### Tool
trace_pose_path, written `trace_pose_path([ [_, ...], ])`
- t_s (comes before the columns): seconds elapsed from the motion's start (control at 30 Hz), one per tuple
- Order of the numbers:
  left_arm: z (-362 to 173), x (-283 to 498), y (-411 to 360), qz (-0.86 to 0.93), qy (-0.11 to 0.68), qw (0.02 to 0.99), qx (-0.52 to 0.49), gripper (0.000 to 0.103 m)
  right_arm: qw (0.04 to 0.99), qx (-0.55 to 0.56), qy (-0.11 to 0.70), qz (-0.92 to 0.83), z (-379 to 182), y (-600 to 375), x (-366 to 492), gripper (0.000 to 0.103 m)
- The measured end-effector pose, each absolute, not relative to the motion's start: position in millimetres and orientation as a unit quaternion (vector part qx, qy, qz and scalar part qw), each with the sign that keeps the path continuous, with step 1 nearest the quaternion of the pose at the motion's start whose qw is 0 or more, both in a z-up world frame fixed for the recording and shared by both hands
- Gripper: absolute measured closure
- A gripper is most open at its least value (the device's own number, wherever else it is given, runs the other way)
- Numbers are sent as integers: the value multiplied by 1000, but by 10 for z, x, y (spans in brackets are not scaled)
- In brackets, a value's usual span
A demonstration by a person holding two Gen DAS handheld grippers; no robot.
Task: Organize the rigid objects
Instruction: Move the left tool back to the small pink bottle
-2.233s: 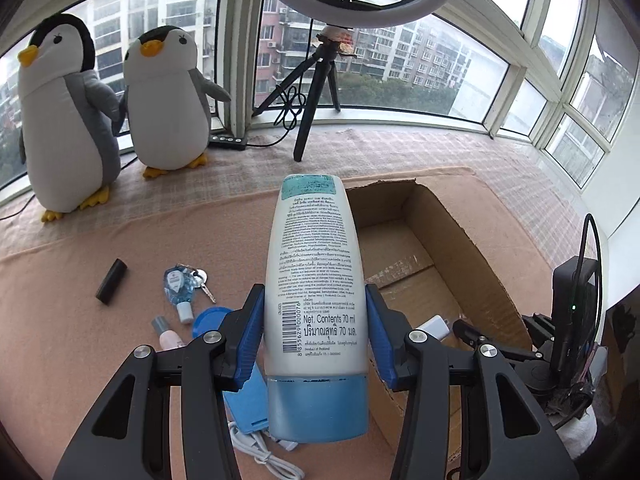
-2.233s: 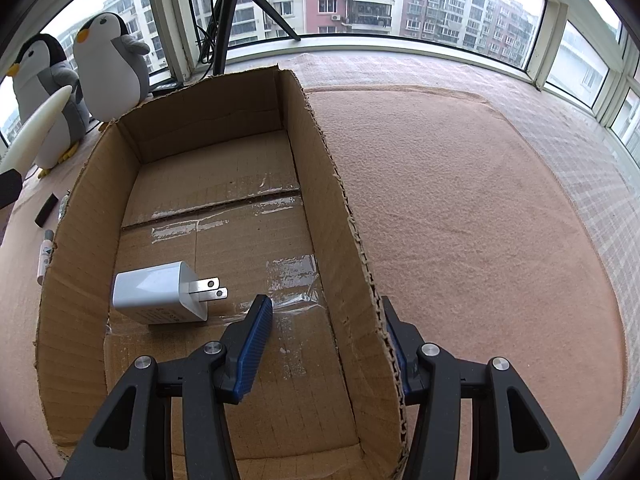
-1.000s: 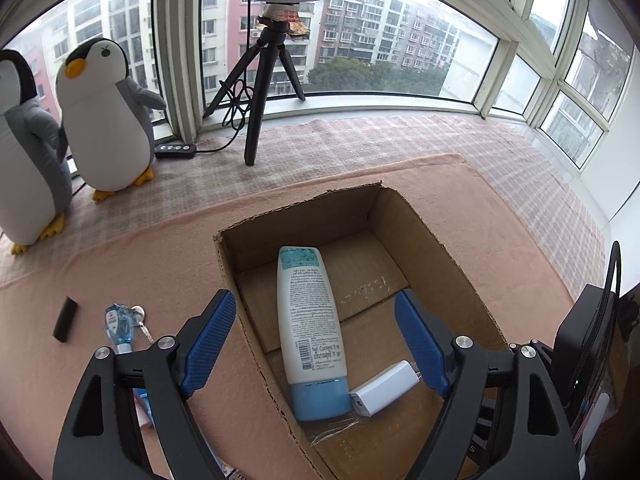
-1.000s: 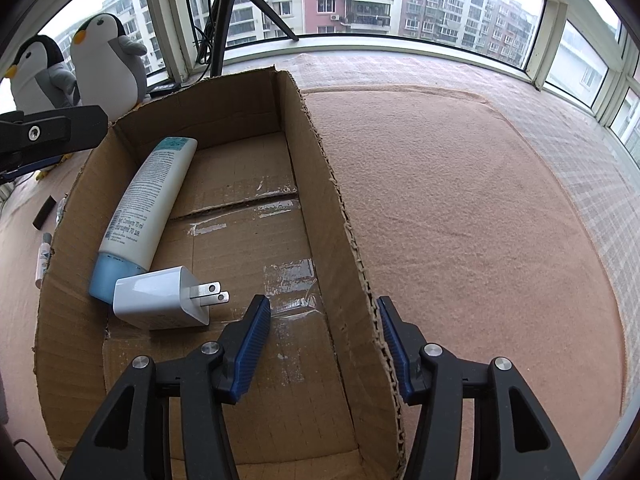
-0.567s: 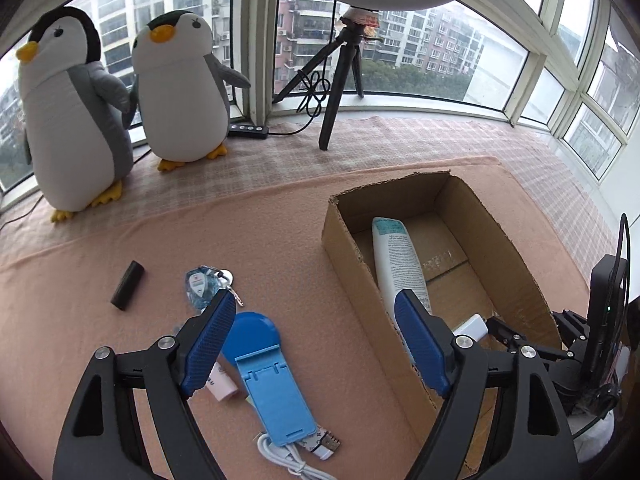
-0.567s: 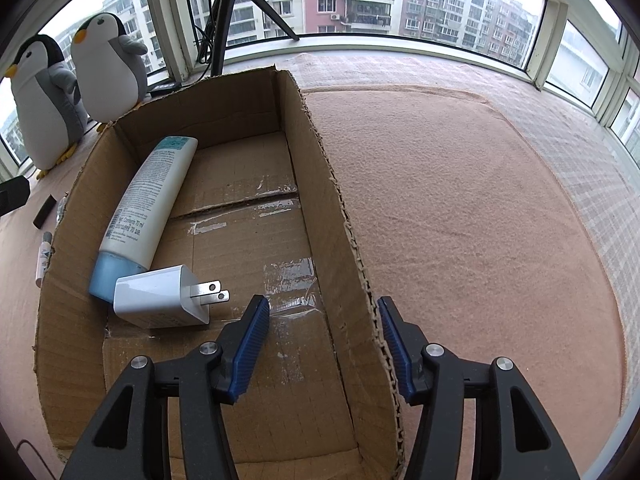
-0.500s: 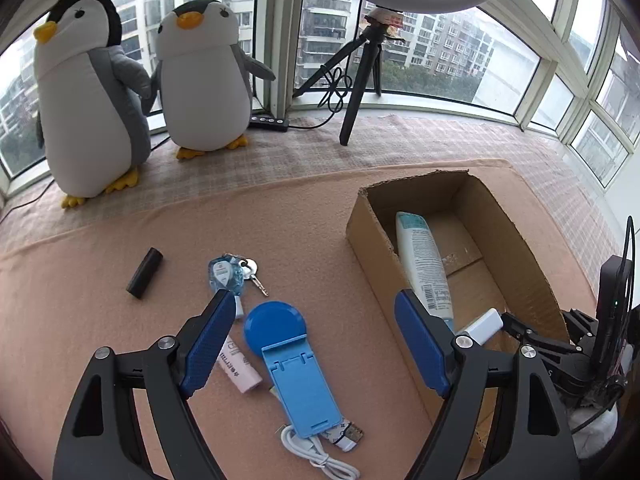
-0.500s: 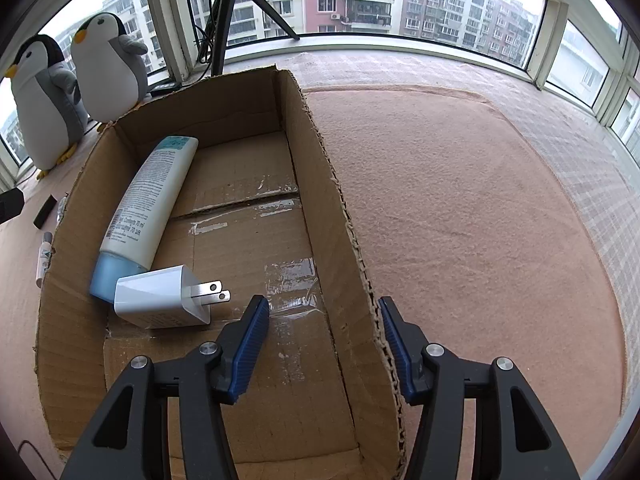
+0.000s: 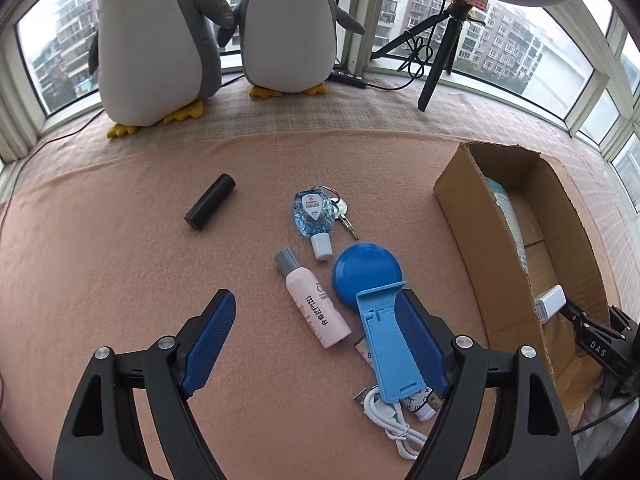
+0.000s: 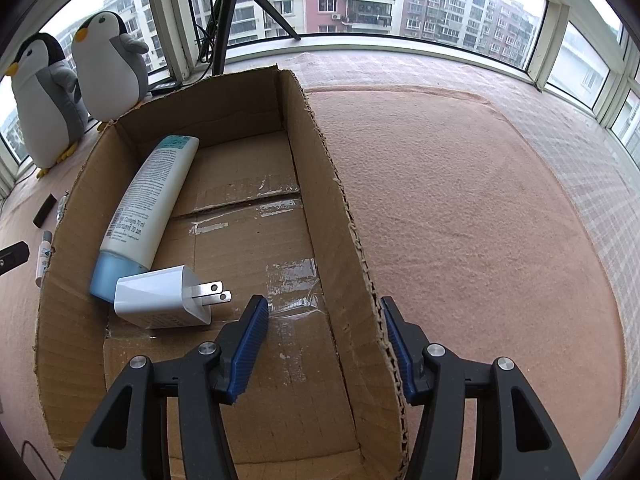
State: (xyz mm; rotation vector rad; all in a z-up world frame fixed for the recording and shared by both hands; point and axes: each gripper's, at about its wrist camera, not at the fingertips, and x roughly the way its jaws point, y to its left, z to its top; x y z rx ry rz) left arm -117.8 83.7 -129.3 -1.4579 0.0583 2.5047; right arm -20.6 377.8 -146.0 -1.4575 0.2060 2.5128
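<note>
Left claw [image 9: 316, 344]: was spread wide with nothing between its blue pads, hovering above the pink-covered desk [image 9: 120, 272].
Pink bottle [image 9: 314, 302]: lay on the desk between the left claw's 2 fingers, grey cap pointing away from the claw.
Blue phone stand [image 9: 382, 316]: lay just beside the left claw's right finger, its round disc farther out, its flat tongue running back toward the claw.
White cable [image 9: 394, 420]: lay coiled under the near end of the stand, close to the right finger.
Sanitizer keychain [image 9: 314, 214]: sat ahead of the left claw, beyond the pink bottle, with keys [image 9: 344, 216] touching its right side.
Black cylinder [image 9: 210, 207]: lay ahead and to the left of the left claw, well apart from the other items.
Right claw [image 10: 322, 346]: was parted around the right wall of the cardboard box [image 10: 336, 216], 1 finger inside and 1 outside; whether the pads pressed the wall could not be told.
Lotion tube [image 10: 146, 208]: lay inside the box, ahead and left of the right claw, blue cap nearest the claw.
White charger [image 10: 164, 302]: lay inside the box just left of the right claw's left finger, touching the tube's cap, its 2 prongs pointing right.
Plush penguins [image 9: 224, 28]: 2 stood by the window, far ahead of the left claw.
</note>
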Motion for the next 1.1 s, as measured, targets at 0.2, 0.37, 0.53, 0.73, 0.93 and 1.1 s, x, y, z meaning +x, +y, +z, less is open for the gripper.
trace_pose_path([
  [0.2,-1430,-1016,1101,859,67,110,-496,21,115,-497,71,857,-1459,3779,-207,50],
  [0.37,-1511,-1028,1221,862,94,97,-488,21,115,-497,71,857,-1462,3780,-209,50],
  [0.53,-1503,-1092,1128,864,73,94,-490,23,115,-497,71,857,-1461,3778,-204,50],
  [0.73,-1461,-1044,1168,862,64,117,-489,23,116,-497,70,857,-1457,3777,-214,50],
  [0.93,-1574,-1053,1278,857,87,110,-496,23,115,-498,70,857,-1456,3781,-204,50],
  [1.1,-1588,-1093,1083,857,61,101,-502,23,115,-498,70,857,-1454,3770,-211,50],
])
